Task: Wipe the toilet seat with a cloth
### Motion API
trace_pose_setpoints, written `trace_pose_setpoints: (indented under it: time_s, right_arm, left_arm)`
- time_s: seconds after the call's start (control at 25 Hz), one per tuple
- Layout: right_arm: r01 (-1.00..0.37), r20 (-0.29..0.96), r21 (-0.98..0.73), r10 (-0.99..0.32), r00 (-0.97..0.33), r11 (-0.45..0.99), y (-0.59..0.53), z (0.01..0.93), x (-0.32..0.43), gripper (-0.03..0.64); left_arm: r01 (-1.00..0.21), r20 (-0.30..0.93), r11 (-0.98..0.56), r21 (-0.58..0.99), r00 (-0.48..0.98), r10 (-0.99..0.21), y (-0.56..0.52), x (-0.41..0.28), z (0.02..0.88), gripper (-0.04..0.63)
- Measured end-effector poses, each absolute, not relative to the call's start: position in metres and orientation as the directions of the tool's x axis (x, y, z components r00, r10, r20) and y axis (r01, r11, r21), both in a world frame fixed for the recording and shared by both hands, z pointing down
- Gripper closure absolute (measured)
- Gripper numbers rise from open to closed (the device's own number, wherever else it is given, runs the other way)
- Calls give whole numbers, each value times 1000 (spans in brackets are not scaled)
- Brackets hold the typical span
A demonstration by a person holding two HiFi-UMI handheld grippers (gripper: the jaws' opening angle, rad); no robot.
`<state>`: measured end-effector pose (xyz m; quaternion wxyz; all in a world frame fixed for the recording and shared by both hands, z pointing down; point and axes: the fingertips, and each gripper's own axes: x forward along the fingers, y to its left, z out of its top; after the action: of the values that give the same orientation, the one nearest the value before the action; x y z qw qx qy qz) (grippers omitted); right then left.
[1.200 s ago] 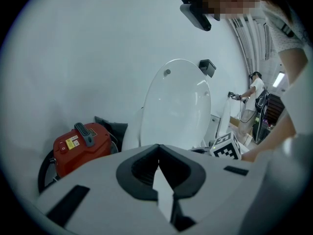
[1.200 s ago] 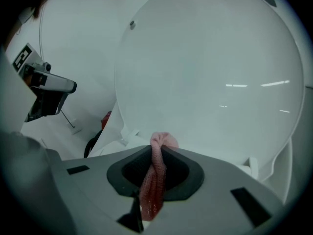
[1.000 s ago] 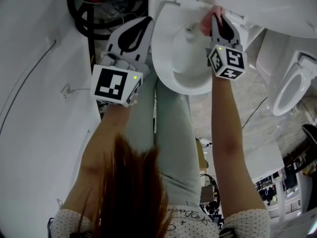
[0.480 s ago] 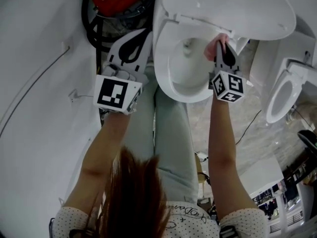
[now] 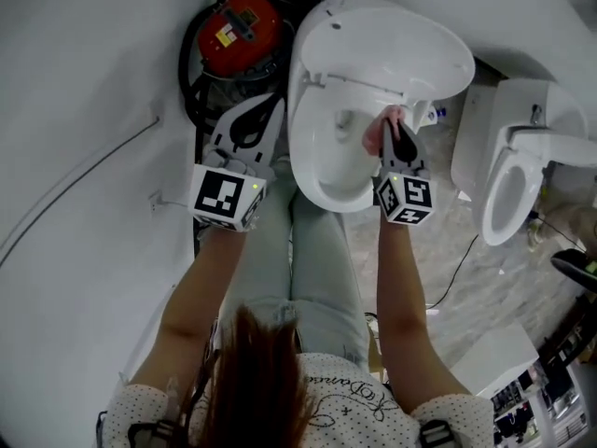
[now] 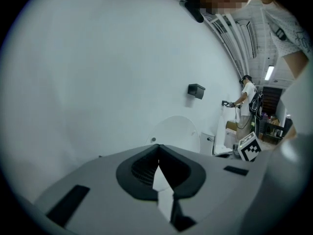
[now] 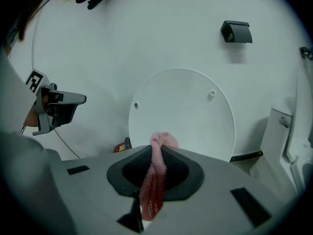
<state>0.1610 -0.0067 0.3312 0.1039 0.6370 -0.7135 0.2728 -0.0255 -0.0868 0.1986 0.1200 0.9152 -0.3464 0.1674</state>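
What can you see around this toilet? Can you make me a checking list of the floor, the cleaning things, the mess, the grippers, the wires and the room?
Surface: marbled floor, bare where it shows.
Job's things: toilet seat down, lid raised; pink cloth.
Clutter: red round machine ringed by a black hose, beside the toilet.
Grippers: left gripper shut and empty, beside the seat; right gripper shut on the cloth, over the bowl.
Cables: thin wire on the white surface at left; dark cable on the floor.
Surroundings: second toilet at right; another person far off.
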Motion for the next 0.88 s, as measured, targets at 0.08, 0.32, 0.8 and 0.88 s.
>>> trace_pose_setpoints:
  time_s: [0.08, 0.32, 0.8, 0.88]
  right_arm:
    - [-964, 492, -262, -853, -173, 45, -6, 313, 160, 554]
    - [-962, 465, -262, -864, -194, 75, -1, 256, 157, 554]
    - [-957, 395, -218, -880, -264, 189, -1, 158, 121, 552]
    - [-954, 375, -225, -886, -273, 199, -3, 143, 119, 552]
  left_arm:
    - [-679, 377, -728, 98, 702, -604, -88, -28, 176, 595]
    - [-688, 345, -721, 81, 698, -628, -82, -34, 111, 595]
    - [-679, 251, -731, 67, 721, -646, -44, -37, 16, 595]
    - [-679, 240, -732, 60, 721, -650, -40, -37, 3, 594]
